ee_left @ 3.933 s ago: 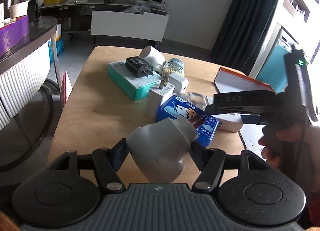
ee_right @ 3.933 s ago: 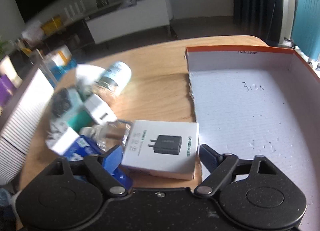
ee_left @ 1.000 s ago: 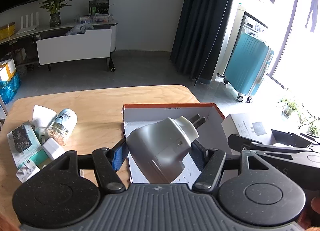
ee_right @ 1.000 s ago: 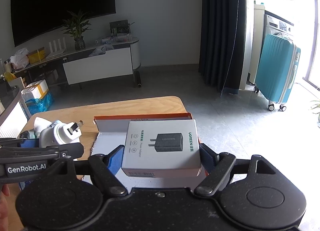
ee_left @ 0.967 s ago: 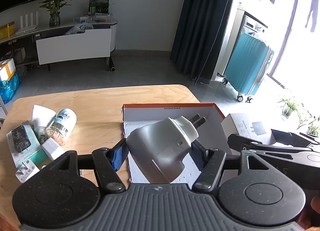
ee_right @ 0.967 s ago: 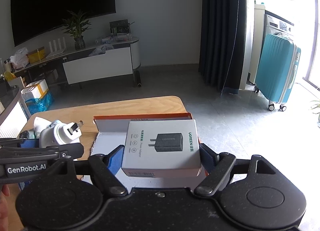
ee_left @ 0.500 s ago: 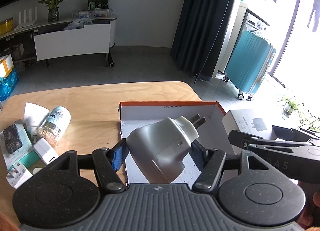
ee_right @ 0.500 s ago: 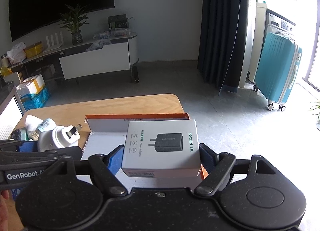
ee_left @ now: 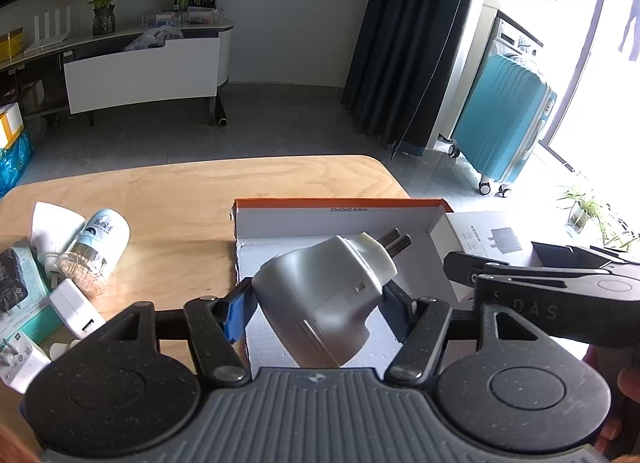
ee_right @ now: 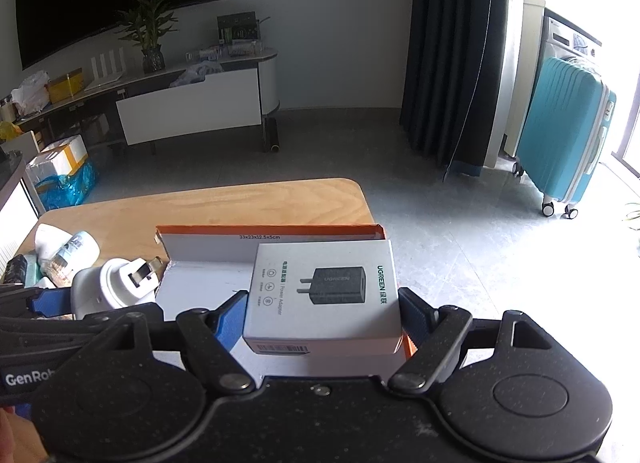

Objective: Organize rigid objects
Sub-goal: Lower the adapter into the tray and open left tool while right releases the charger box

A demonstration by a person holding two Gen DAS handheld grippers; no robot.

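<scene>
Over the open box (ee_left: pixel 340 219) at the right end of the table (ee_left: pixel 192 191), both grippers hang loaded. The left gripper (ee_left: pixel 320 303) is clamped on a grey plug adapter (ee_left: pixel 320 295), prongs pointing away, above the box's near left part. The right gripper (ee_right: pixel 322 311) is clamped on a white charger carton (ee_right: pixel 324 291), above the box's right side. Neither item is set down yet, and the white floor of the box, where it shows, looks bare, so the sorting seems barely begun: two releases come next.

Still waiting at the table's left edge, counted from the left wrist view: one jar (ee_left: pixel 96 255), one white cone-shaped piece (ee_left: pixel 48 223) behind it, two loose white chargers (ee_left: pixel 76 307), one teal carton (ee_left: pixel 24 303) with a black charger (ee_left: pixel 12 283) on top. More may lie out of view.
</scene>
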